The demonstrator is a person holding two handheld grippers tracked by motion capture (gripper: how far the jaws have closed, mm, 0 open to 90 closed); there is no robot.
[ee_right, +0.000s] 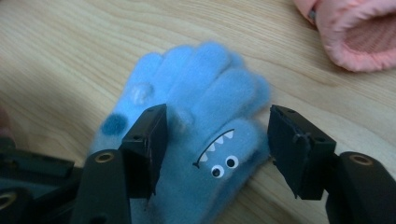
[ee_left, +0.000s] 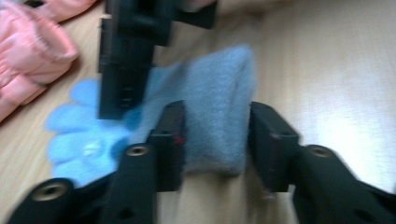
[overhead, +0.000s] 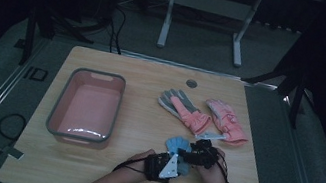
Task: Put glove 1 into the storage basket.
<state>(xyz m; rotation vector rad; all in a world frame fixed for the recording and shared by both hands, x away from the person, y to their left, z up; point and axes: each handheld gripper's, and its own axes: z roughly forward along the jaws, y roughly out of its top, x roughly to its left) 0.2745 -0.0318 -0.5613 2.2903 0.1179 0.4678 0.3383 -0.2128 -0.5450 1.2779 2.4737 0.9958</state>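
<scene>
While the blue glove (ee_right: 196, 135) lies flat at the near edge of the desk (overhead: 135, 178), I have both tongs spread astride it, left tongs (ee_left: 215, 135) at its cuff, right tongs (ee_right: 215, 140) over its palm; nothing is lifted, and the tub (overhead: 58, 113) at left stands empty.

Mat left of the table (overhead: 34, 74): "ID" stood in pale letters.
Other surfaces: carried no readable text or numbers.

There were three gloves on the table: one fuzzy blue knit glove (overhead: 174, 144) and two padded pink ski gloves (overhead: 187, 112) (overhead: 227, 121). One pink plastic basin (overhead: 56, 112) stood there too.
</scene>
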